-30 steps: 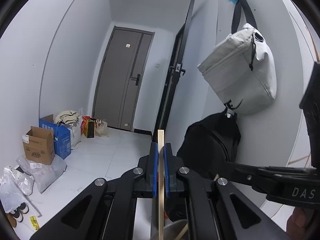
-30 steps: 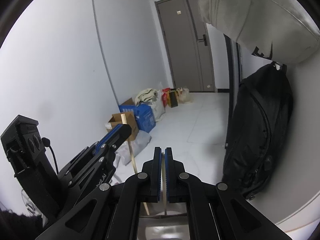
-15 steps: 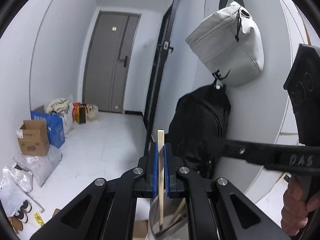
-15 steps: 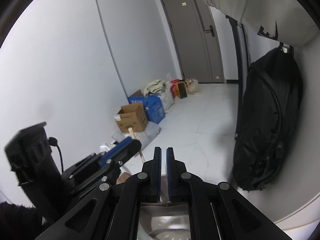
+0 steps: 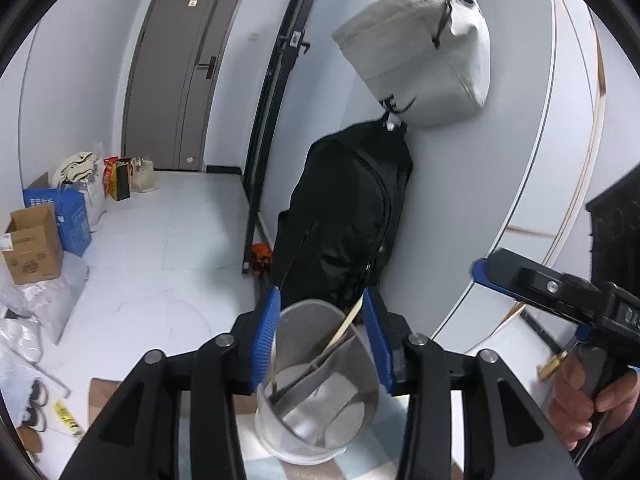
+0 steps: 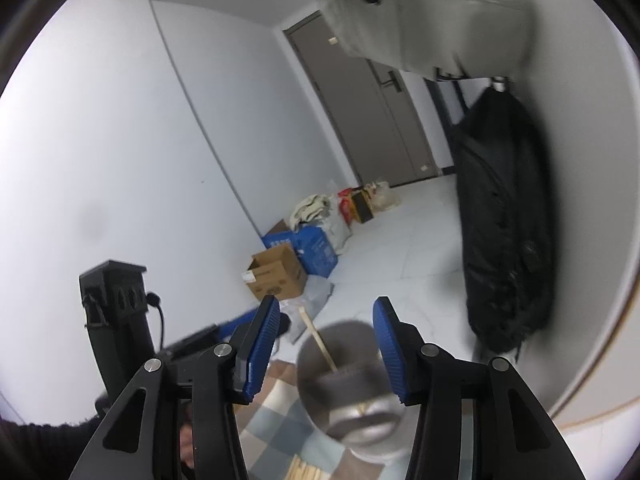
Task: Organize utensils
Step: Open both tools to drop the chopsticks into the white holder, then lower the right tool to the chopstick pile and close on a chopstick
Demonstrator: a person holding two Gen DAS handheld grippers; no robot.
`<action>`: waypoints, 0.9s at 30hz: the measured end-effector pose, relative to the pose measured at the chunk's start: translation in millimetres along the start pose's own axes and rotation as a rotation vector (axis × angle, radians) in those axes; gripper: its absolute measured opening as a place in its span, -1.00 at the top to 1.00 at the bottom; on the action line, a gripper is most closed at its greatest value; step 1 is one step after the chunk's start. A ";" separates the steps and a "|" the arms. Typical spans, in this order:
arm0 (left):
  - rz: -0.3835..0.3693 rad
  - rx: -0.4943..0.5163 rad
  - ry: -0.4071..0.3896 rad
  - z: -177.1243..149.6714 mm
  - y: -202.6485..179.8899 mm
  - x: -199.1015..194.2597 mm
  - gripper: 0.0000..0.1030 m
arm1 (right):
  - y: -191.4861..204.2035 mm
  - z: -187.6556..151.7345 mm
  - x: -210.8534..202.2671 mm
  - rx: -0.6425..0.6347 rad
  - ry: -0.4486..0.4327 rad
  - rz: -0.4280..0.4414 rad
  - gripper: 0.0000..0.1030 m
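A clear plastic cup (image 5: pixel 320 384) stands on a checked cloth just below my left gripper (image 5: pixel 320 336), which is open with its blue pads either side of the rim. A wooden chopstick (image 5: pixel 344 328) and a grey utensil lean inside the cup. My right gripper (image 6: pixel 324 344) is open too, hovering over the same cup (image 6: pixel 352 392), where the chopstick (image 6: pixel 320 344) sticks out to the upper left. Both grippers are empty. More wooden sticks (image 6: pixel 304 472) lie on the cloth at the bottom edge.
The checked cloth (image 6: pixel 276 412) covers the table. The right gripper's body (image 5: pixel 560 292) shows at the right of the left wrist view. A black backpack (image 5: pixel 352 216) and a grey bag (image 5: pixel 420 48) hang on the wall. Boxes (image 5: pixel 32 244) sit on the floor.
Both grippers have opened. The left one let go of the chopstick, which now rests in the cup. Both views have tilted down toward the cup.
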State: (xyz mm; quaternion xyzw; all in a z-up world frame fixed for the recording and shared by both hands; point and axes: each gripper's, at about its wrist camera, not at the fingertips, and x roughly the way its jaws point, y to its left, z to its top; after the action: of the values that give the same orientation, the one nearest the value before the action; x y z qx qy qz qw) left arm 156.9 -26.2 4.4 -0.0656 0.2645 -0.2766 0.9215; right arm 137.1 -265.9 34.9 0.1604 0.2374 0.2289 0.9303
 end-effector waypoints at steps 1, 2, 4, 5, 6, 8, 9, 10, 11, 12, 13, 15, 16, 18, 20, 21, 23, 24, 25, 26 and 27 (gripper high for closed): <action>0.018 0.003 0.004 -1.0 -2.3 -3.1 0.18 | -1.1 -4.0 -4.6 0.006 0.000 -0.008 -0.05; 0.031 0.002 0.003 -3.1 -2.5 -7.5 0.15 | -2.6 -7.8 -9.2 0.014 -0.004 -0.017 -0.07; 0.050 -0.017 -0.007 -7.4 -3.5 -20.0 -0.04 | -4.8 -17.5 -17.5 0.029 -0.001 -0.031 -0.19; 0.060 -0.027 -0.012 -8.5 -2.7 -23.8 -0.11 | -3.5 -20.0 -18.5 0.027 0.001 -0.040 -0.22; 0.072 -0.036 -0.018 -10.1 -0.8 -28.7 -0.21 | -2.4 -25.2 -22.4 0.020 0.003 -0.055 -0.25; 0.097 -0.042 -0.036 -15.9 -1.5 -39.3 -0.21 | -0.7 -32.7 -25.9 0.011 0.009 -0.069 -0.25; 0.113 -0.042 -0.040 -18.4 -2.4 -42.7 -0.22 | 0.1 -36.4 -27.1 0.008 0.015 -0.077 -0.27; 0.124 -0.043 -0.042 -21.1 -3.5 -45.9 -0.24 | 2.2 -39.9 -28.8 0.001 0.018 -0.082 -0.29; 0.142 -0.052 -0.043 -25.6 -4.7 -50.5 -0.26 | 4.8 -43.1 -30.5 -0.007 0.020 -0.085 -0.29; 0.152 -0.063 -0.043 -28.0 -4.1 -52.3 -0.34 | 7.7 -46.5 -32.1 -0.012 0.022 -0.086 -0.32; 0.161 -0.078 -0.045 -32.1 -4.4 -55.9 -0.44 | 10.5 -50.3 -33.5 -0.015 0.025 -0.089 -0.40; 0.197 -0.099 -0.055 -38.4 -4.5 -60.8 -0.50 | 15.9 -57.3 -36.8 -0.022 0.028 -0.094 -0.45; 0.231 -0.100 -0.062 -42.1 -5.4 -63.7 -0.51 | 17.8 -60.2 -37.9 -0.026 0.030 -0.096 -0.49; 0.271 -0.097 -0.063 -48.3 -6.6 -68.4 -0.54 | 22.3 -66.8 -38.6 -0.037 0.039 -0.101 -0.54; 0.302 -0.098 -0.053 -56.8 -6.9 -70.7 -0.58 | 25.7 -74.6 -37.6 -0.039 0.058 -0.092 -0.54; 0.314 -0.098 -0.050 -60.3 -6.3 -71.9 -0.61 | 27.5 -77.9 -36.1 -0.040 0.070 -0.089 -0.54; 0.338 -0.105 -0.029 -68.9 -3.5 -72.0 -0.70 | 32.9 -85.0 -31.5 -0.051 0.096 -0.089 -0.55; 0.338 -0.115 -0.021 -71.9 -1.5 -71.7 -0.76 | 36.1 -89.2 -29.0 -0.062 0.109 -0.088 -0.56; 0.337 -0.133 -0.004 -77.1 2.5 -70.5 -0.79 | 38.1 -92.2 -26.7 -0.070 0.117 -0.088 -0.57; 0.341 -0.146 0.016 -82.0 7.4 -69.8 -0.79 | 40.5 -95.5 -23.6 -0.078 0.127 -0.089 -0.57; 0.346 -0.153 0.026 -84.3 10.1 -69.5 -0.79 | 43.2 -99.7 -18.8 -0.085 0.145 -0.088 -0.57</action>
State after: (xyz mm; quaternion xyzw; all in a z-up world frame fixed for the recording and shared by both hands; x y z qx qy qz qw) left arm 68.4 22.2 -38.6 -0.0855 0.3041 -0.0939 0.9441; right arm 55.9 -220.0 -23.9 0.0931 0.3010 0.2089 0.9258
